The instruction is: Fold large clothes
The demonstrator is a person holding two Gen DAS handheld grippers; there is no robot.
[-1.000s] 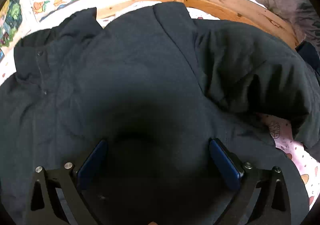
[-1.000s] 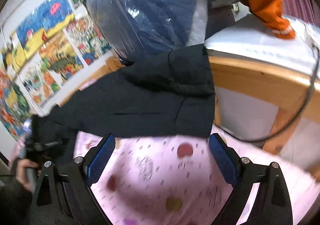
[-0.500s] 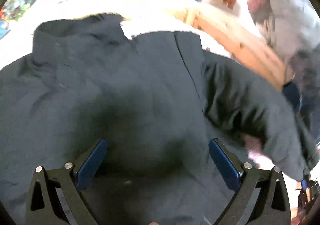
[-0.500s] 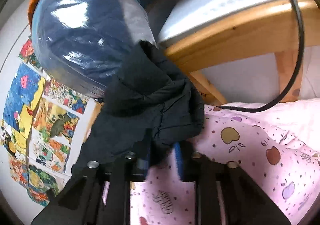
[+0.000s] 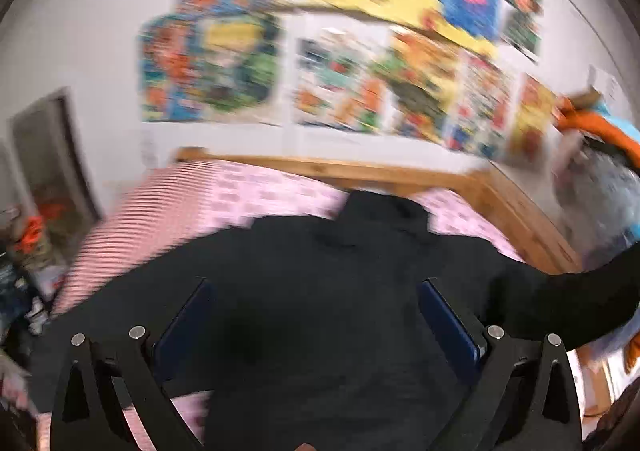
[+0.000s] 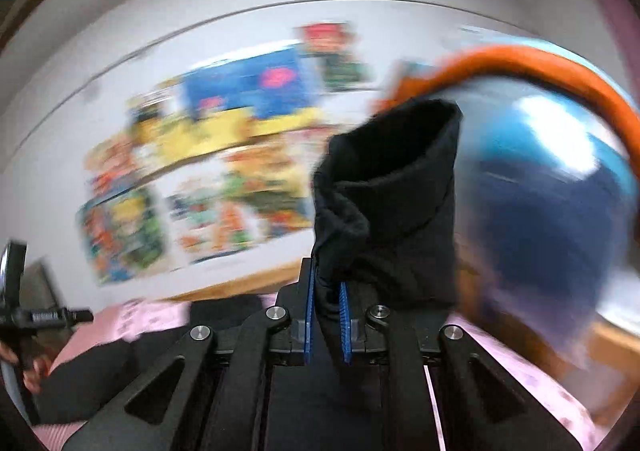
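Bedding in pink (image 5: 256, 195) shows at the far left of the left wrist view, with the black jacket (image 5: 320, 291) spread across it, collar toward the wooden bed frame (image 5: 400, 173) and the wall of posters (image 5: 320, 63). The left hand-held gripper (image 5: 316, 315) hangs over the jacket's body with its 2 jaws spread wide and nothing pinched. Further right, a sleeve runs off toward the frame's edge. In the right wrist view, the right hand-held gripper (image 6: 326, 317) has just been closing and now clamps the sleeve cuff (image 6: 392, 195), which stands up above the blue pads. Behind it sits a plastic-wrapped blue bundle (image 6: 540, 211).

Likely step: carrying the sleeve in over the body. To do it well, I would keep the pinch firm, swing the cuff low across the jacket, and lay the sleeve flat and straight before letting go; the free gripper could press the body so it does not drag.
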